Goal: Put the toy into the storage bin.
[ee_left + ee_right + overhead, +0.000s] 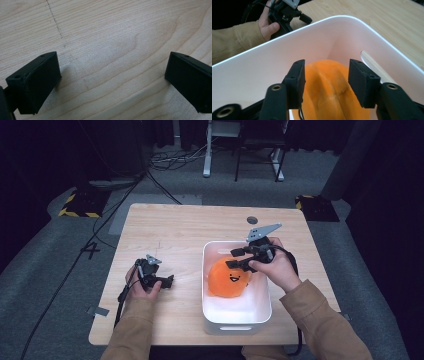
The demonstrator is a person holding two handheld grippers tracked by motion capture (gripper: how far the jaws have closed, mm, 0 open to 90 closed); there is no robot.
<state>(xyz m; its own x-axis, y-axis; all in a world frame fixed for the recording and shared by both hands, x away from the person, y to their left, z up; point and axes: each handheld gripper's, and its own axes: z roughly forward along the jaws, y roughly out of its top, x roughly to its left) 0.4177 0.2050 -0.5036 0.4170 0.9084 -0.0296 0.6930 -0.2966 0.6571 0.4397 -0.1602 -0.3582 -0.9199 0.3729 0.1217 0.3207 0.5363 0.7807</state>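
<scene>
An orange plush toy with a small black face lies in a white plastic bin on the right half of the wooden table. My right gripper reaches into the bin from the right. In the right gripper view its jaws press on either side of the plush toy's creased top, inside the bin's white wall. My left gripper rests low over the bare table left of the bin. Its jaws stand wide apart with only wood grain between them.
A slot handle cuts through the bin's end wall ahead of my right jaws. The hand holding the left gripper shows beyond the bin's rim. A round grommet sits near the table's far edge. Cables and desk legs lie on the floor beyond.
</scene>
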